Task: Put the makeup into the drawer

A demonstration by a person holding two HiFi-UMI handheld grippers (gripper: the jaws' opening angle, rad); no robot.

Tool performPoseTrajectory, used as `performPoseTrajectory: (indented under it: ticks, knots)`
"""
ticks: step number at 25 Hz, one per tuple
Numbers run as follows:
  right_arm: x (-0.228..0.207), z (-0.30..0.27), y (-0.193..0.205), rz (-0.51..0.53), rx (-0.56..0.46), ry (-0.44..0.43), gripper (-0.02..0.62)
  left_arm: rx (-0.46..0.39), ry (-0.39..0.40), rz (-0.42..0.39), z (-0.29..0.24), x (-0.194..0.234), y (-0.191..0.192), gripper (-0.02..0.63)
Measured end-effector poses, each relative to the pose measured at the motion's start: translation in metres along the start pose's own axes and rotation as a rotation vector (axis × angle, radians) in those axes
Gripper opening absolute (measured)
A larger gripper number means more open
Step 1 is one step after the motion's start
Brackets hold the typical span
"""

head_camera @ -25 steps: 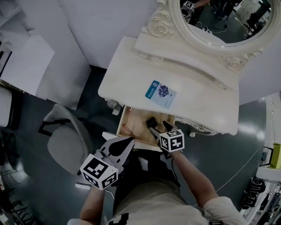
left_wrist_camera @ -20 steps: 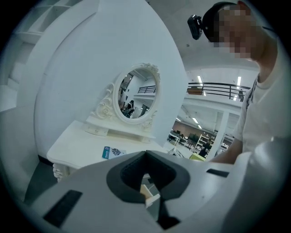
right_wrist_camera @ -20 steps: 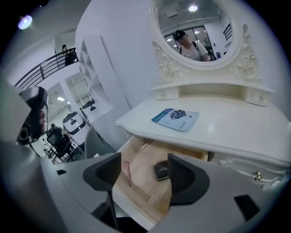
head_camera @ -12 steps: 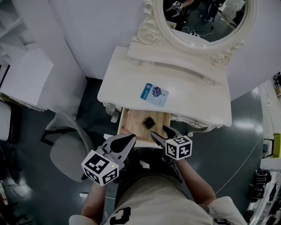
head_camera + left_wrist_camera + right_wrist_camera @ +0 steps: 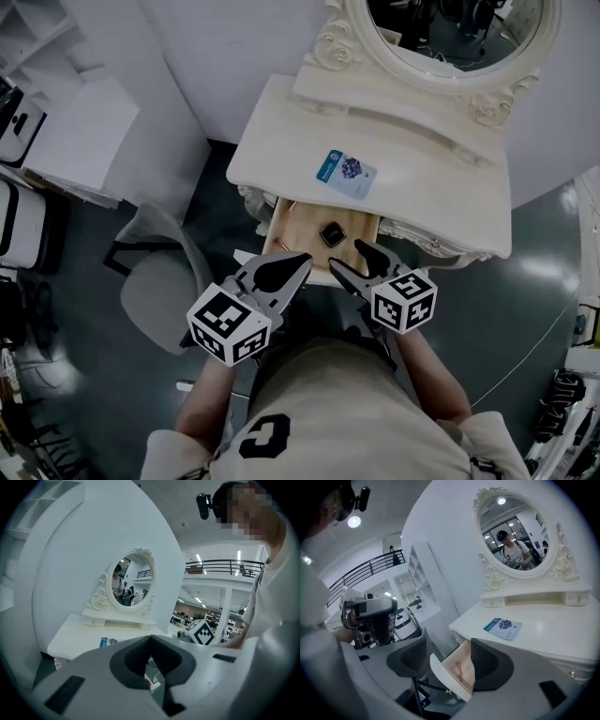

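The white dressing table (image 5: 422,192) stands against the wall, under a round mirror (image 5: 450,42). Its drawer (image 5: 284,228) is pulled out toward the person, so things can be dropped in from above. A small dark makeup case (image 5: 330,233) lies flat on the wooden bottom of the drawer, near the back. So that piece looks like it is already where it should go. A blue packet (image 5: 345,175) lies on the table top, just behind the drawer. I cannot tell if it is makeup too. If it is, it needs to go in next. The right gripper (image 5: 345,255) hangs just over the front edge of the drawer. Its two jaws are wide apart and there is nothing between them. In the right gripper view you look between the jaws and see only the drawer front. I think it is open like this because its job with the case is done. The left gripper (image 5: 295,262) is held beside it, near the drawer's front left corner. Its jaw tips are pressed together and it holds nothing. It seems to be just waiting there, out of the way. Both tools sit low and close to the person's body, clear of the table top.
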State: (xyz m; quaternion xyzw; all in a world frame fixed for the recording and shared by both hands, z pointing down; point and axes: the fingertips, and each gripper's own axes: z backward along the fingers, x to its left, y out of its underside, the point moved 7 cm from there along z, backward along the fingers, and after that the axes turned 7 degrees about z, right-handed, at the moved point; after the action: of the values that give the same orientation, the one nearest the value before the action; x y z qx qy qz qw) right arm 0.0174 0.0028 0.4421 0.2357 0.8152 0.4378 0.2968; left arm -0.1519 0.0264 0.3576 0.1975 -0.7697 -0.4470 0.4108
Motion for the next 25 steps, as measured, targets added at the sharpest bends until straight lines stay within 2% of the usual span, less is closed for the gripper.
performPoseTrajectory:
  ticks: [5, 6, 7, 8, 10, 14, 19, 25]
  knots:
    - [0.003, 0.030, -0.002, 0.052, -0.026, -0.054, 0.298, 0.002, -0.013, -0.009, -0.017, -0.027, 0.006, 0.054]
    - [0.001, 0.039, -0.001, 0.057, -0.034, -0.056, 0.261, 0.004, -0.011, -0.012, -0.022, -0.033, 0.006, 0.054]
    - [-0.001, 0.048, 0.000, 0.061, -0.044, -0.057, 0.164, 0.007, -0.010, -0.016, -0.028, -0.041, 0.007, 0.054]
    - [-0.003, 0.057, 0.002, 0.063, -0.052, -0.059, 0.095, 0.008, -0.008, -0.022, -0.033, -0.048, 0.007, 0.054]
    - [-0.008, 0.073, 0.006, 0.065, -0.048, -0.057, 0.063, 0.006, -0.008, -0.034, -0.044, -0.061, 0.007, 0.054]
    - [-0.022, 0.098, 0.020, 0.048, -0.029, -0.016, 0.031, -0.006, -0.013, -0.058, -0.060, -0.088, 0.007, 0.054]
    - [-0.037, 0.125, 0.033, 0.011, -0.034, -0.038, 0.028, 0.005, -0.023, -0.066, -0.077, -0.112, 0.016, 0.054]
    - [-0.046, 0.141, 0.041, 0.013, -0.038, -0.086, 0.028, 0.002, -0.076, -0.053, -0.080, -0.130, 0.031, 0.054]
